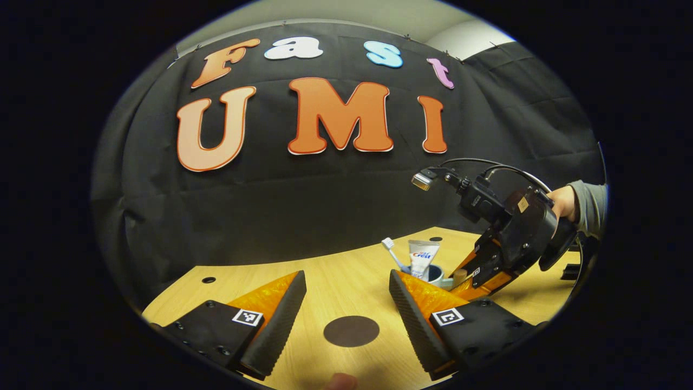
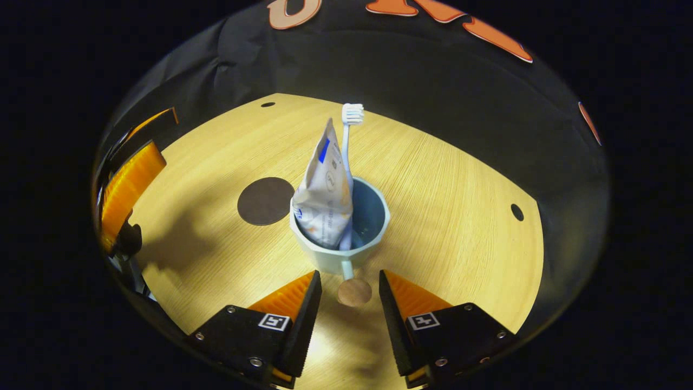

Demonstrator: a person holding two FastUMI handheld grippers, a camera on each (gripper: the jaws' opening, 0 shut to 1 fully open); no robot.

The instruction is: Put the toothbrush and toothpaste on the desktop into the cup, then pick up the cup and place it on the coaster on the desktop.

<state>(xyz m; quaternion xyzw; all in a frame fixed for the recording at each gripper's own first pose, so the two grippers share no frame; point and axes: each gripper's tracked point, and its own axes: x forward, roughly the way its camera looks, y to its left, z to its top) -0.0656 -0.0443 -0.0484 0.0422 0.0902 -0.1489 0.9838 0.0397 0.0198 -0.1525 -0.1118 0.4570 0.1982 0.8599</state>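
Pale-blue cup (image 2: 340, 238) sits mid-desk (image 2: 460, 216), w/ toothbrush (image 2: 349, 135) & toothpaste (image 2: 326, 189) already inside — step 1 looks done. Left to do: grip cup, lift, set on dark round coaster (image 2: 265, 201) just beside it, toward the desk's far edge. Cup is upright; brush & tube stand near-vertical, bristles up, tube's crimped end up. Cup's handle knob (image 2: 354, 291) points at right tongs (image 2: 350, 303) — open, straddling the knob, not pinching. Left tongs (image 1: 347, 303) are open, empty, over the coaster.

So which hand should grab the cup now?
Probably the right. Its tool is open with the cup's handle knob between its fingers. The left tool hovers open over the coaster, farther away.
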